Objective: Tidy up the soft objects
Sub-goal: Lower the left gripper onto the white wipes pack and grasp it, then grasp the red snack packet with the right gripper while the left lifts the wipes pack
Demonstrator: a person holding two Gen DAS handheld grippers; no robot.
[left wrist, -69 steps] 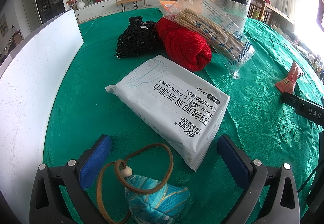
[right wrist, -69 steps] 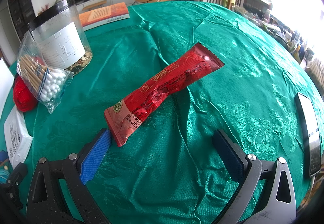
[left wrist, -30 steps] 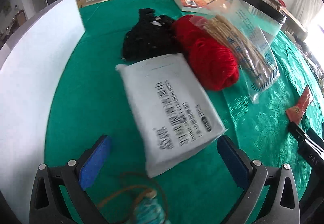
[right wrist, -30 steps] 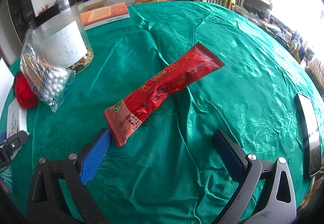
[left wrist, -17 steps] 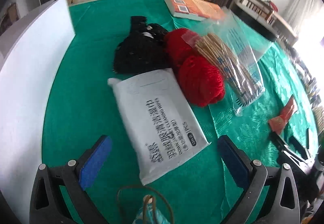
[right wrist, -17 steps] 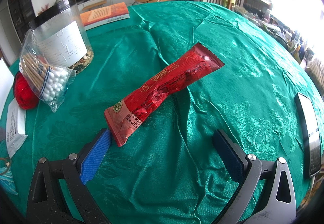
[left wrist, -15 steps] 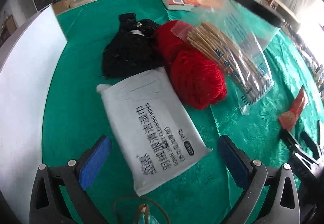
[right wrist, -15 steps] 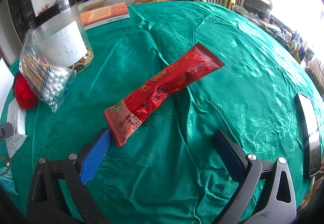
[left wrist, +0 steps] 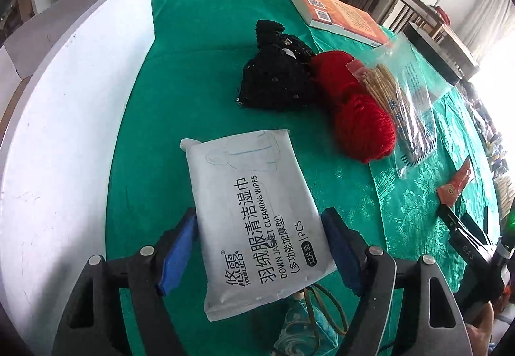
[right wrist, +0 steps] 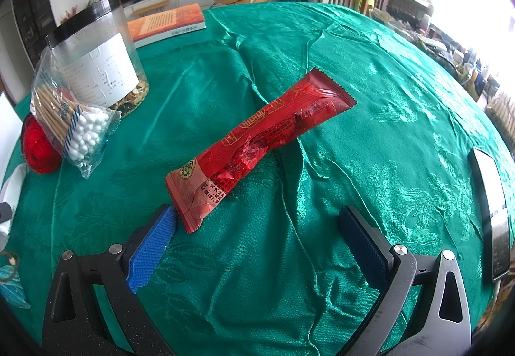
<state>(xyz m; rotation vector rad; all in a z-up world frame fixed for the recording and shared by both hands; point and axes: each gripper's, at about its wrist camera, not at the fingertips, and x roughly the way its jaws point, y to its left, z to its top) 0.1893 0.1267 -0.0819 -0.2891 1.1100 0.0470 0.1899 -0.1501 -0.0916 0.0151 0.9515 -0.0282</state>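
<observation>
Left wrist view: the left gripper (left wrist: 257,246) has its jaws just closing around the near end of the flat white wet-wipes packet (left wrist: 254,220), their blue pads (left wrist: 177,249) against its long edges, so it looks gripped. The packet lies on the green-clothed counter (left wrist: 180,91) beside the white board (left wrist: 64,117). Beyond it sit a black knitted pouch (left wrist: 276,82), a red yarn ball (left wrist: 360,124) and a clear bag of cotton swabs (left wrist: 402,104).

Right wrist view: the right gripper (right wrist: 257,246) hangs with jaws wide apart and empty over the counter, just short of a long red snack sachet (right wrist: 257,143). Judging by the scatter, sorting has barely begun.
</observation>
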